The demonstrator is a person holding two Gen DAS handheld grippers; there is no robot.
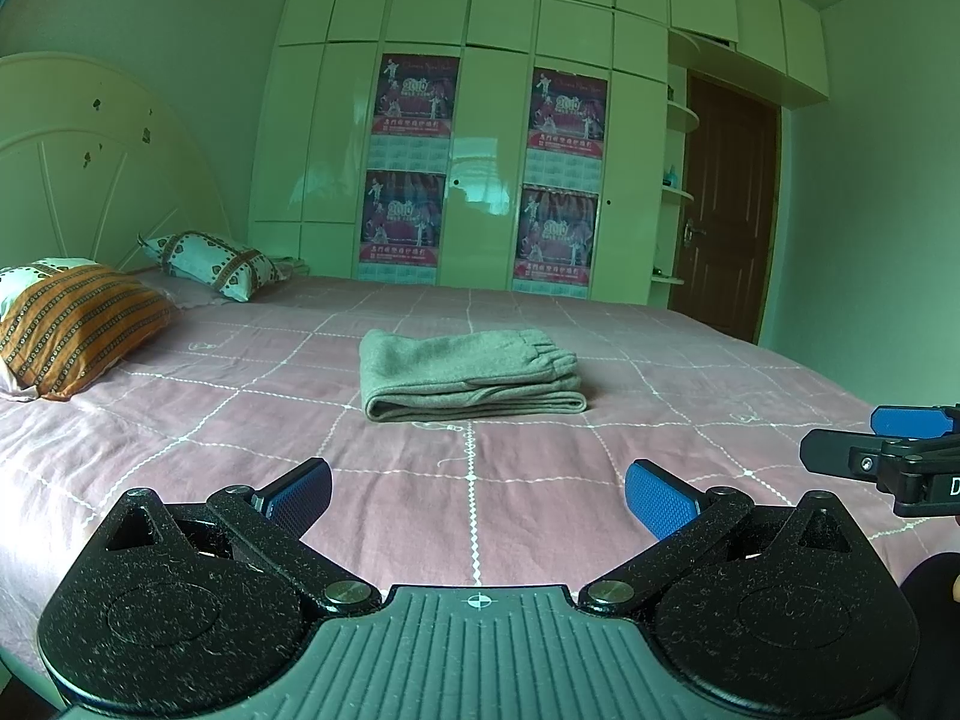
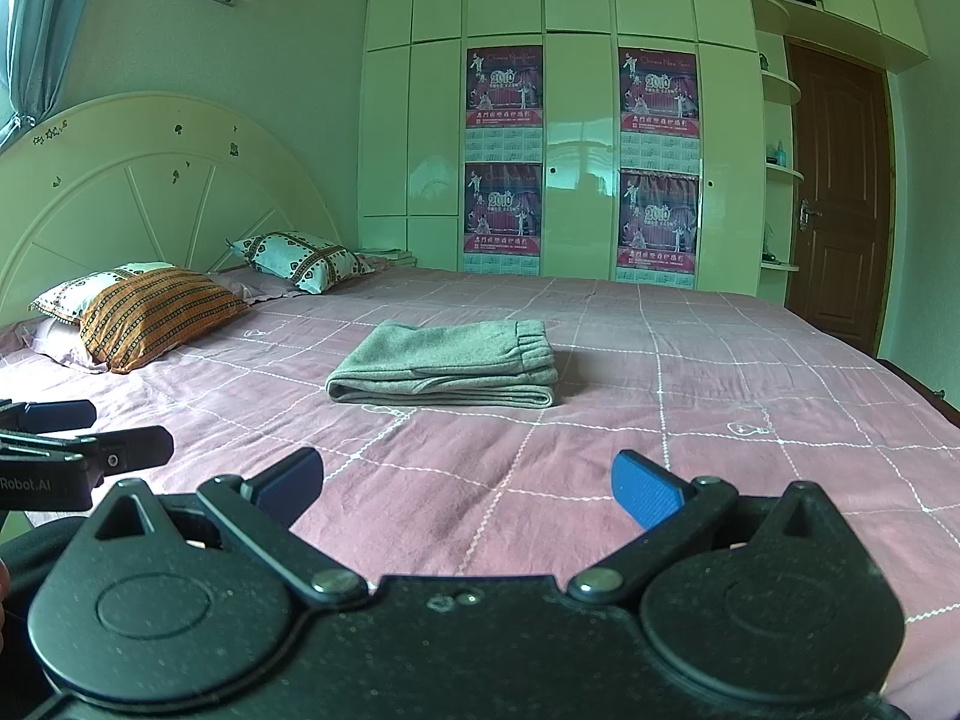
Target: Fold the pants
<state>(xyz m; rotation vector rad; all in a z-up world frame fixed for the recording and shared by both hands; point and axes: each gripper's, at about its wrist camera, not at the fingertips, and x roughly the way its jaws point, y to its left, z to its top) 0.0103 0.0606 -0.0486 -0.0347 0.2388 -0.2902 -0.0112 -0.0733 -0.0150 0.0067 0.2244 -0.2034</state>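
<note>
Both tongs released: my left gripper (image 1: 478,495) has its blue pads spread wide over bare sheet, nothing between them, and my right gripper (image 2: 468,489) is spread just the same, empty. Each one shows at the edge of the other's view, side by side, held low near the bed's front edge. Pants (image 1: 471,373), grey, lie folded into a compact rectangle mid-bed, elastic waistband on top toward the right, folded edge at left, well apart from both grippers. Under them I see the pink sheet (image 1: 240,438) with a white grid pattern. Orange striped pillow (image 2: 157,313) and a white patterned pillow (image 2: 303,258) sit at the headboard (image 2: 150,180) on the left. Behind the bed a white wardrobe (image 2: 576,150) carries four calendar posters; brown door (image 2: 840,192) at far right.
</note>
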